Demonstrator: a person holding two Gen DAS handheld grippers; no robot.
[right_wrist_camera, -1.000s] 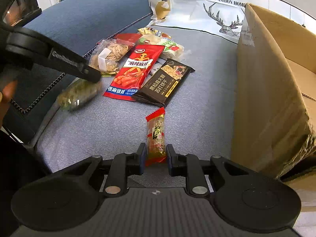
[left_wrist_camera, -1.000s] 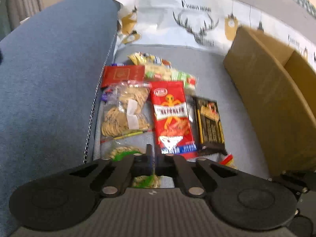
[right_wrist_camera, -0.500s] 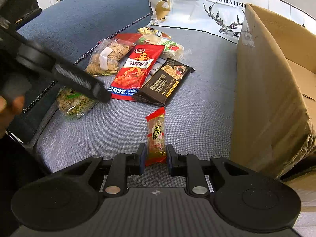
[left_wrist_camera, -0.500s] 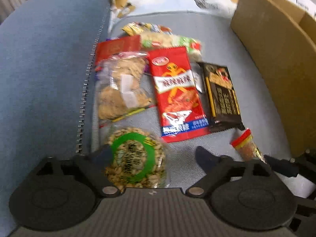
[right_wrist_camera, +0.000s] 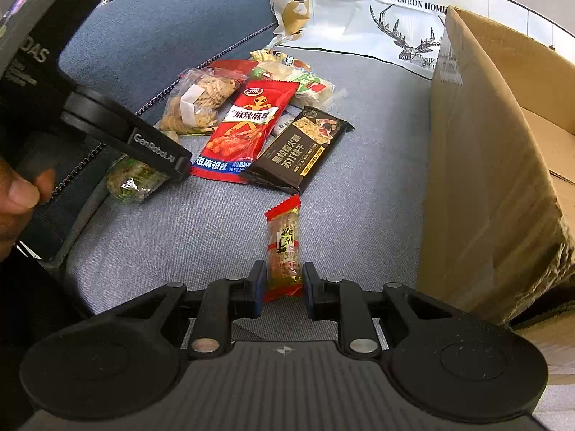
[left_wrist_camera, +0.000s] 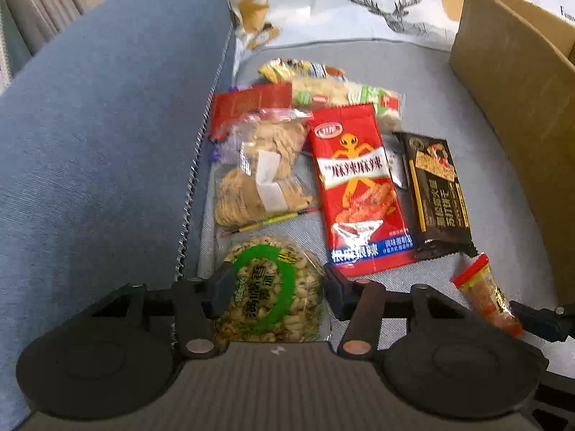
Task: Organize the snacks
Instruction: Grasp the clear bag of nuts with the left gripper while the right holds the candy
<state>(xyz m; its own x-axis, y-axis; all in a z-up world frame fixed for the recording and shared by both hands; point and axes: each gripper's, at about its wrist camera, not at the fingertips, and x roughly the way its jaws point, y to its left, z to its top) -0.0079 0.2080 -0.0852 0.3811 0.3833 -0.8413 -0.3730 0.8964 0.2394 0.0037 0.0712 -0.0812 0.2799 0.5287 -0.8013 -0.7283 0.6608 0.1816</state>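
My left gripper (left_wrist_camera: 275, 289) is open, its fingers on either side of a round green-labelled peanut pack (left_wrist_camera: 267, 287) lying on the sofa seat. It also shows in the right wrist view (right_wrist_camera: 134, 179) under the left gripper (right_wrist_camera: 169, 165). My right gripper (right_wrist_camera: 284, 283) has its fingers close on both sides of a small red-ended snack bar (right_wrist_camera: 284, 248); the bar also shows in the left wrist view (left_wrist_camera: 483, 292). Behind lie a red spicy-snack bag (left_wrist_camera: 359, 186), a black cracker pack (left_wrist_camera: 436, 194) and a clear cracker bag (left_wrist_camera: 262, 172).
An open cardboard box (right_wrist_camera: 503, 143) stands on the right of the seat, also in the left wrist view (left_wrist_camera: 517, 82). The blue sofa backrest (left_wrist_camera: 100, 125) rises at the left. More snack packs (left_wrist_camera: 341, 95) and a deer-print cushion (left_wrist_camera: 377, 7) lie behind.
My left gripper opened and let the peanut pack down onto the seat, then moved lower around it. The right gripper and its snack bar have not moved.
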